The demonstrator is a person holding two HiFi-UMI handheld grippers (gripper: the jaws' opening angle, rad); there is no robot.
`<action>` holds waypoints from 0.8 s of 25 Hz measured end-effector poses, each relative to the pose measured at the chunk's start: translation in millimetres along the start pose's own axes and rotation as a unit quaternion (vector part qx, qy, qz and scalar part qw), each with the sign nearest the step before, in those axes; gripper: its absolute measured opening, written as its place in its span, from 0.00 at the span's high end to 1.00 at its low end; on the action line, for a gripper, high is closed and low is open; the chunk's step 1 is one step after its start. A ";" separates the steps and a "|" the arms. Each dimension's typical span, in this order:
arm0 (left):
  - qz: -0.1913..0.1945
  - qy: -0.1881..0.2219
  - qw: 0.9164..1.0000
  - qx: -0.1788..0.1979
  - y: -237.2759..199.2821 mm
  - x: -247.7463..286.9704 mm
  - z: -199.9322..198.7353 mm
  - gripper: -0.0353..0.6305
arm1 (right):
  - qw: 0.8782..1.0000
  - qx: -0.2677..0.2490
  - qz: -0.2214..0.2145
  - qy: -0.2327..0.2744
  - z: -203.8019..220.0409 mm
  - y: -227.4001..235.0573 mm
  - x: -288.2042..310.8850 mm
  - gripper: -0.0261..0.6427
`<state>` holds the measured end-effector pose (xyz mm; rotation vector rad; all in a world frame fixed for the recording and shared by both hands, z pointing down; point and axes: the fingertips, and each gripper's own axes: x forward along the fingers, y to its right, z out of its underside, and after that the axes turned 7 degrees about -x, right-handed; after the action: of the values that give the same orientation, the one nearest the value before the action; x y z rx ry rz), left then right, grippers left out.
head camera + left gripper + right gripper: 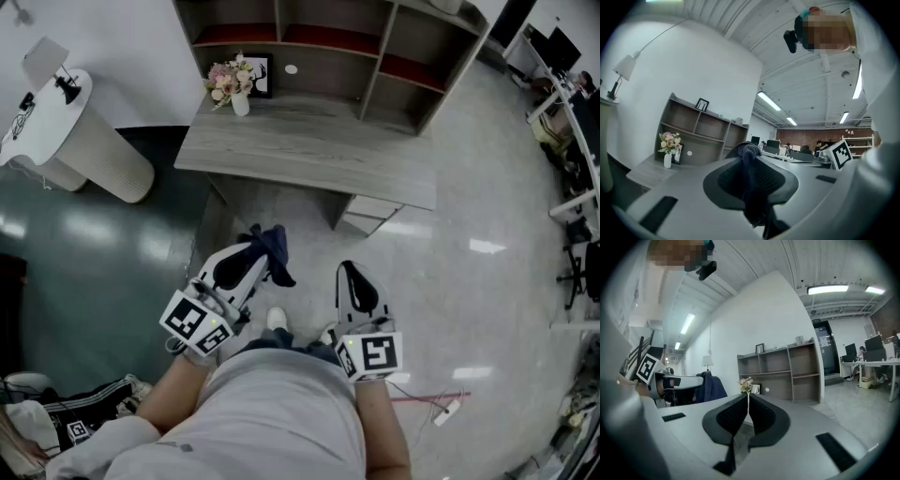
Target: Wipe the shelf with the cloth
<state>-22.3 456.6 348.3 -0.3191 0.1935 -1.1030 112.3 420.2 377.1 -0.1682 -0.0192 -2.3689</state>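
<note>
Cloth (274,248) is clamped in the fingers of the left gripper (246,264); right gripper (356,286) fingers are pressed together, empty. Shelf (330,39) stands at 12 o'clock, well apart; flat, firm strokes are advised.

White left tool (253,251), right tool (349,271), grey shirt (281,412)

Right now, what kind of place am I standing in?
Most likely an open-plan office. Desks with monitors line the far side, long strip lights run across the ceiling, and a wooden shelf unit with a desktop stands against the white wall.
</note>
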 end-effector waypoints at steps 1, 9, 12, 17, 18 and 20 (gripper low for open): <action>0.000 -0.001 1.000 -0.001 -4.7 -0.9 -0.2 0.84 | 1.000 0.002 0.002 0.000 0.3 -0.9 3.5 0.92; -0.002 0.003 1.000 -0.004 -38.5 -3.8 -8.4 0.84 | 1.000 0.002 0.021 -0.001 2.6 -5.1 27.0 0.92; -0.001 0.004 1.000 -0.002 -62.8 -4.8 -20.2 0.84 | 0.999 0.015 0.037 0.004 -1.7 -5.7 43.7 0.92; 0.006 -0.003 1.000 0.001 -87.1 2.0 -25.1 0.84 | 0.998 0.013 0.062 0.015 -8.2 0.2 55.2 0.92; 0.005 -0.005 1.000 0.000 -90.7 3.5 -23.4 0.84 | 0.998 0.014 0.065 0.017 -8.3 2.2 57.1 0.92; 0.001 -0.010 1.000 -0.002 -98.2 8.8 -19.9 0.84 | 0.998 0.018 0.063 0.024 -7.4 7.4 64.2 0.92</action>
<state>-107.3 405.2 363.8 -0.3333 0.1794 -1.0967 70.9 370.1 377.7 -0.0920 -0.0280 -2.2440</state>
